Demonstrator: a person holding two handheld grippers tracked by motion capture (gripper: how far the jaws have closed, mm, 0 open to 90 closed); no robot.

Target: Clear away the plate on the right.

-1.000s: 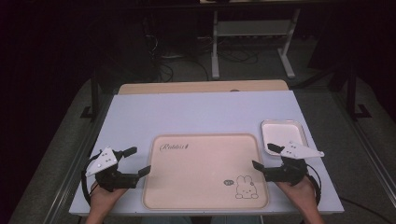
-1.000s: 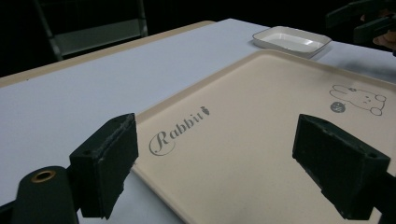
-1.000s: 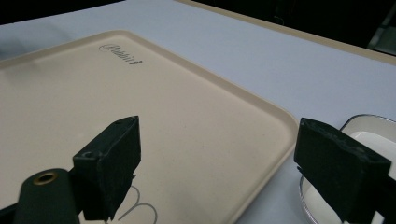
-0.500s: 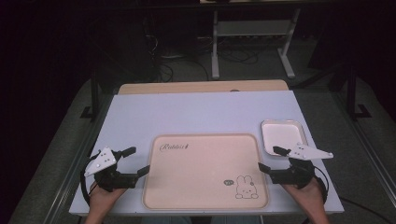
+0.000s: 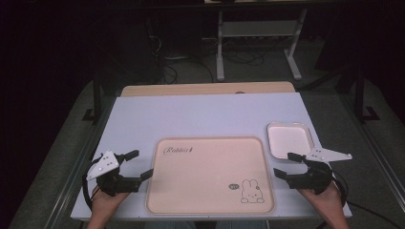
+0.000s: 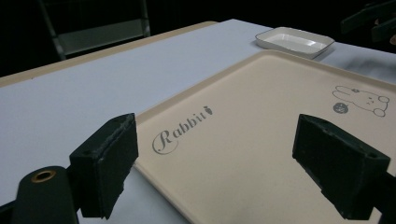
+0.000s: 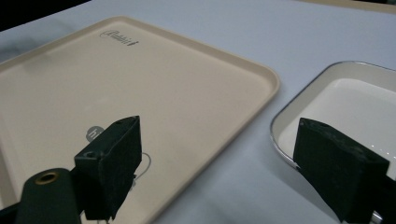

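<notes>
The left claw point(image 5: 138, 164) stands open at the beige tray's point(image 5: 210, 191) left edge; the right claw point(image 5: 286, 164) gapes empty between the tray and the white dish point(image 5: 289, 138) on the bench point(image 5: 200, 114).

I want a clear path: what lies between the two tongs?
In the high view, the beige rabbit tray lies between the left tongs and right tongs, its surface bare.
</notes>
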